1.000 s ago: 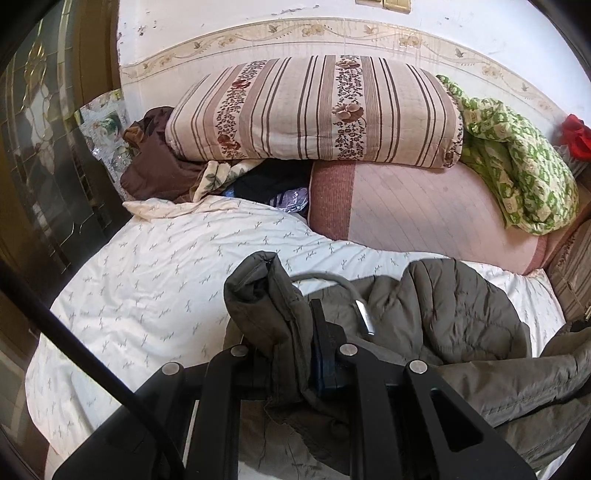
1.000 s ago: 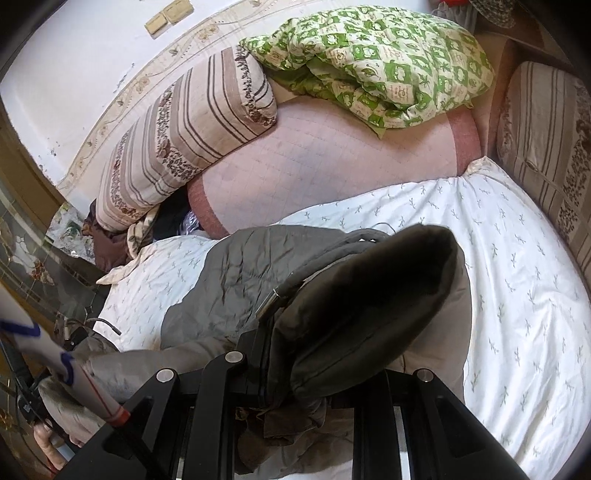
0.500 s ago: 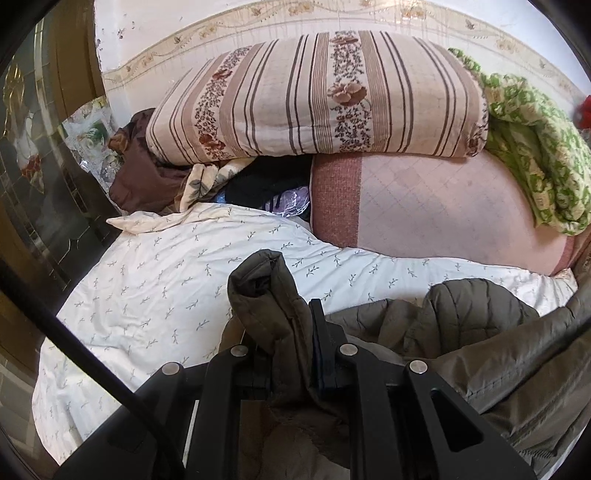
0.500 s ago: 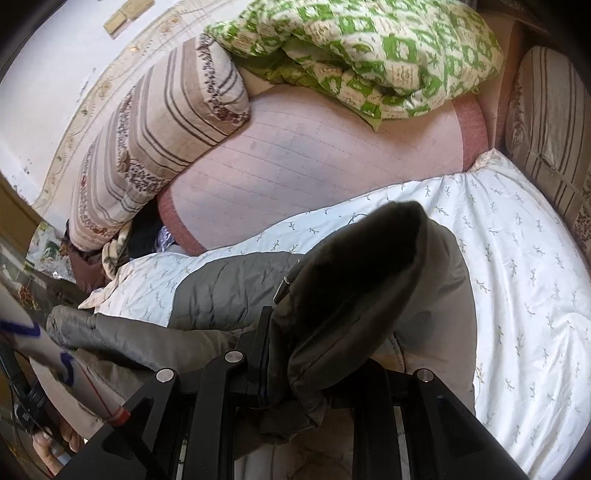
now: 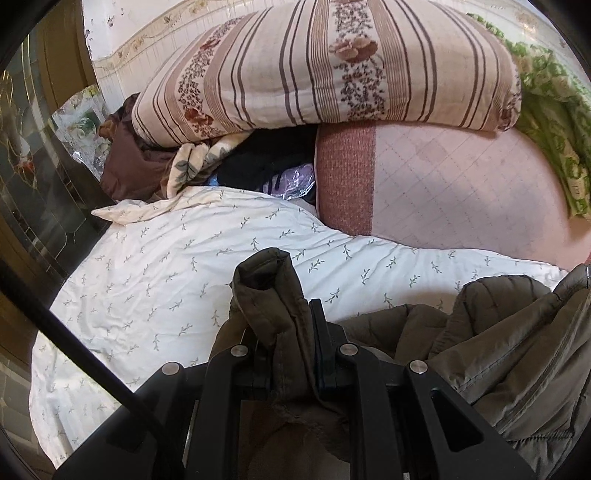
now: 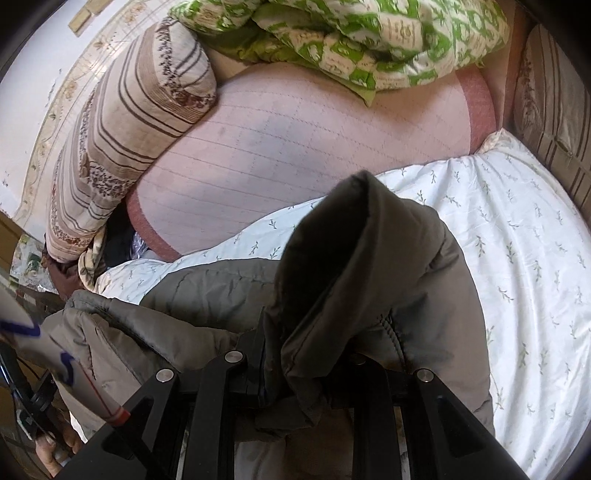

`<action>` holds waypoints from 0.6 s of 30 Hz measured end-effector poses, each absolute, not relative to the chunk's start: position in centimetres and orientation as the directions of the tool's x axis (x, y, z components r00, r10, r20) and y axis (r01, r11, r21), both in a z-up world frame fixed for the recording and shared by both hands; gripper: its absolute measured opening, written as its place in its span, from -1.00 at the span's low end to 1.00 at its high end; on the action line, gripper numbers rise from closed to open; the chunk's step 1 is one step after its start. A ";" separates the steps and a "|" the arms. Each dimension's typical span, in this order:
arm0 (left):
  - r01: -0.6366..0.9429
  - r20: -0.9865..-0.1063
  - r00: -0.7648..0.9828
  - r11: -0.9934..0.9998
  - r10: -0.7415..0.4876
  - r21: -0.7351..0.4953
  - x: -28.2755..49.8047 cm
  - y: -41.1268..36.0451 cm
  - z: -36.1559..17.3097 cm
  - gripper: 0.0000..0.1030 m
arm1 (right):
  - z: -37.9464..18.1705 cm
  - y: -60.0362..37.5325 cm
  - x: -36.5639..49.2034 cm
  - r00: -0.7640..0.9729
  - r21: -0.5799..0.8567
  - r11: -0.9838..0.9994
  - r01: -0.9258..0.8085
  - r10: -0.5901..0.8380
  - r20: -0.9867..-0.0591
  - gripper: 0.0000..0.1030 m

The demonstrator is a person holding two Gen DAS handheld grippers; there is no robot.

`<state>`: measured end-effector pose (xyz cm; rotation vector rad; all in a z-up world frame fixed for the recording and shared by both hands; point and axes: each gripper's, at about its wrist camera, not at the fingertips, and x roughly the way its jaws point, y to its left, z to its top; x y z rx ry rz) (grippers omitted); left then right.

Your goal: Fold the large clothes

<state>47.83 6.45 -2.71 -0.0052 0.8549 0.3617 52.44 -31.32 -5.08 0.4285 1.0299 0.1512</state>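
Observation:
An olive-grey padded jacket lies bunched on the white leaf-print bedsheet. My left gripper is shut on a fold of the jacket's edge, which sticks up between the fingers. My right gripper is shut on another thick fold of the same jacket, held up over the sheet. The jacket's quilted body hangs between the two grippers. Most of both grippers' fingertips are hidden by fabric.
A striped floral pillow and a green patterned quilt rest on a pink quilted roll at the head of the bed. Brown and dark clothes are piled at the left. A glass-panelled door stands left.
Both grippers have moved forward toward the head of the bed, carrying the jacket folds. The pillows and pink roll look closer and the jacket body has bunched up between the grippers.

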 end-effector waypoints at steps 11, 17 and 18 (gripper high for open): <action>-0.333 -0.760 0.546 0.924 0.352 0.189 51.6 6.5 -7.3 -0.63 | -9.2 -31.0 55.2 0.491 0.407 0.906 0.115 0.304 -0.816 -0.53; -0.357 -0.788 0.508 0.917 0.349 0.177 53.1 7.2 -9.7 -0.55 | -10.7 -30.0 56.3 0.490 0.365 0.926 0.093 0.276 -0.827 -0.52; -0.358 -0.787 0.507 0.916 0.351 0.178 53.2 7.2 -10.0 -0.52 | -10.9 -29.9 56.5 0.490 0.359 0.929 0.090 0.272 -0.828 -0.52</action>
